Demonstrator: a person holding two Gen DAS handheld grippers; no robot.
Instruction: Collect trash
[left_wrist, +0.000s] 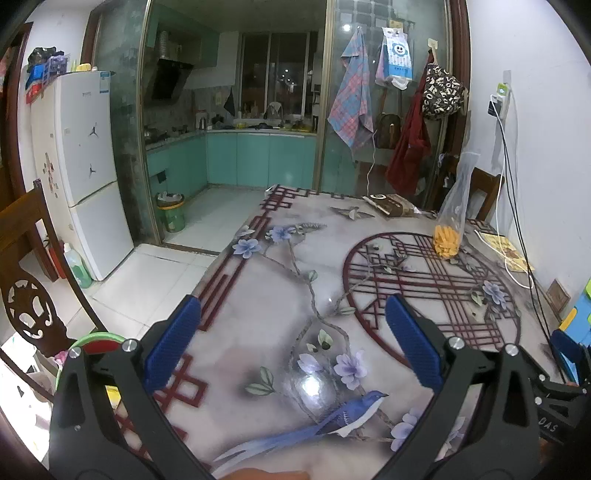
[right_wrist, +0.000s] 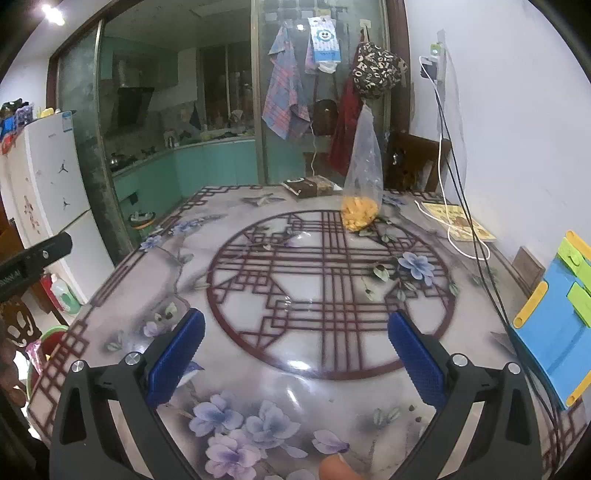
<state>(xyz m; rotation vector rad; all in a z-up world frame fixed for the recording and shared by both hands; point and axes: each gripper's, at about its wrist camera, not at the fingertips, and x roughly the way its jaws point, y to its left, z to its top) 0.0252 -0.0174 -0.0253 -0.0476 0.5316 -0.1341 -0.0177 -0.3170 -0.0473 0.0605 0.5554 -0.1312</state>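
A clear plastic bag (left_wrist: 451, 225) (right_wrist: 362, 184) with orange snack pieces in its bottom stands upright at the far side of the patterned table (left_wrist: 280, 317) (right_wrist: 303, 398). Behind it lies a dark brown snack packet (left_wrist: 393, 205) (right_wrist: 308, 186). My left gripper (left_wrist: 293, 334) is open above the near table area, with nothing between its blue pads. My right gripper (right_wrist: 296, 343) is also open and empty, over the red lattice circle. Both stand well short of the bag. A green bin (left_wrist: 171, 214) (right_wrist: 142, 221) stands on the kitchen floor beyond the table's far left corner.
A white fridge (left_wrist: 85, 166) and a wooden chair (left_wrist: 33, 302) stand to the left. Cables (right_wrist: 461, 206) hang down the right wall onto a yellow booklet (right_wrist: 458, 221). A blue and green plastic piece (right_wrist: 554, 325) lies at the table's right edge. A green-rimmed basin (left_wrist: 98, 339) sits low left.
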